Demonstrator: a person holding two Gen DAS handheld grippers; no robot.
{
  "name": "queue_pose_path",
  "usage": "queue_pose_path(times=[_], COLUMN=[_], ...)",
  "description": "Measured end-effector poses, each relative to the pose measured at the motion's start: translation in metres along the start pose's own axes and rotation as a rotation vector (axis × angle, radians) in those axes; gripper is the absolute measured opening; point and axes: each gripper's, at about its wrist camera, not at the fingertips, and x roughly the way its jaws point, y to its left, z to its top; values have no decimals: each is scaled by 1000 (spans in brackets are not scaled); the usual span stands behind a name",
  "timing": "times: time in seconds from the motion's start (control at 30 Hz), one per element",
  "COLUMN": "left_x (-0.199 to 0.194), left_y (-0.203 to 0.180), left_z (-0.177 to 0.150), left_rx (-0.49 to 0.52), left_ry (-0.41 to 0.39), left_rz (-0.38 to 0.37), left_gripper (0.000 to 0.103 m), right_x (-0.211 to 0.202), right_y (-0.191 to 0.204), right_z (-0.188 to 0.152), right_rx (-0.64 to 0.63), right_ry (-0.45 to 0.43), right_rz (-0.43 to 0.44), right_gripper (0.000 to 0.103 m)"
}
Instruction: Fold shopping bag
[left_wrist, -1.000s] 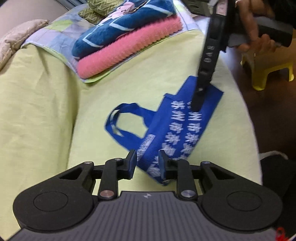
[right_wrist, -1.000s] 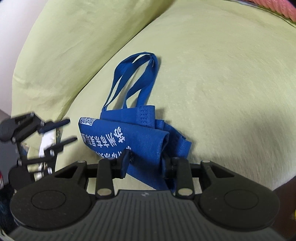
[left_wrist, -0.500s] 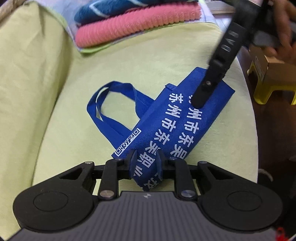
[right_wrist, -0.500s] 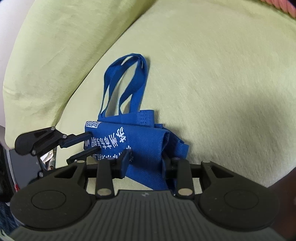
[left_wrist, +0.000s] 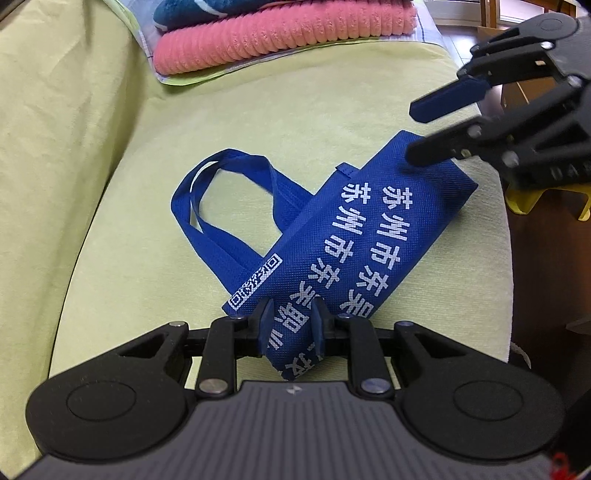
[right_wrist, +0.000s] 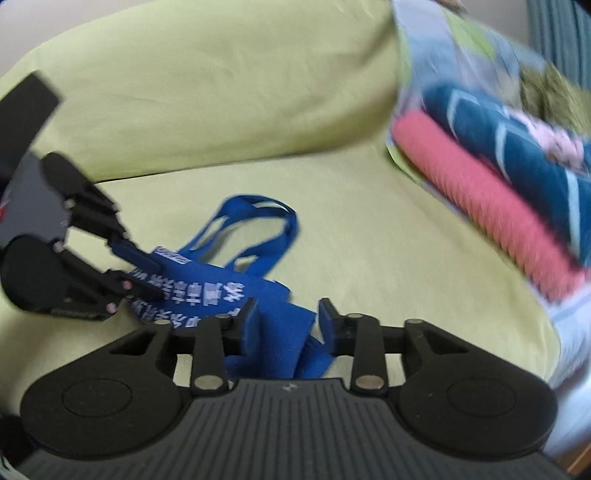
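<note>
A blue shopping bag (left_wrist: 369, 240) with white characters lies folded into a long strip on the yellow-green sofa seat. Its handles (left_wrist: 221, 206) loop out to the left. My left gripper (left_wrist: 291, 321) is shut on the strip's near end, and the right wrist view shows that grip (right_wrist: 155, 278) from the side. In the left wrist view my right gripper (left_wrist: 412, 132) hovers over the far end with its fingers apart and only sofa between them; the lower finger reaches the bag's corner. The right wrist view is blurred, and blue fabric (right_wrist: 207, 291) shows in the gap of the right gripper (right_wrist: 288, 317).
A pink towel (left_wrist: 284, 33) under a dark blue one is stacked on a patterned cloth at the seat's far end. The sofa back (left_wrist: 55, 129) rises on the left. The seat (left_wrist: 480, 295) drops off to dark floor on the right, where a yellow stool (left_wrist: 535, 195) stands.
My left gripper's fingers closed onto the bag's near end. My right gripper lifted off the far end and rolled, so its view swung towards the towels. The bag strip now lies flatter.
</note>
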Motion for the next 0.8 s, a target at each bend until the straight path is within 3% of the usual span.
queue_pose_path(times=[0.43, 0.8], left_x=[1, 4], left_y=[3, 6], left_z=[2, 4], left_rx=[-6, -72], left_ry=[-6, -30], left_rz=[-8, 0], left_gripper=[24, 24], right_x=[24, 37], right_y=[22, 20], right_z=[-9, -11], right_rx=[-141, -129], right_ry=[22, 54], right_rz=[8, 13], right_gripper=[23, 25])
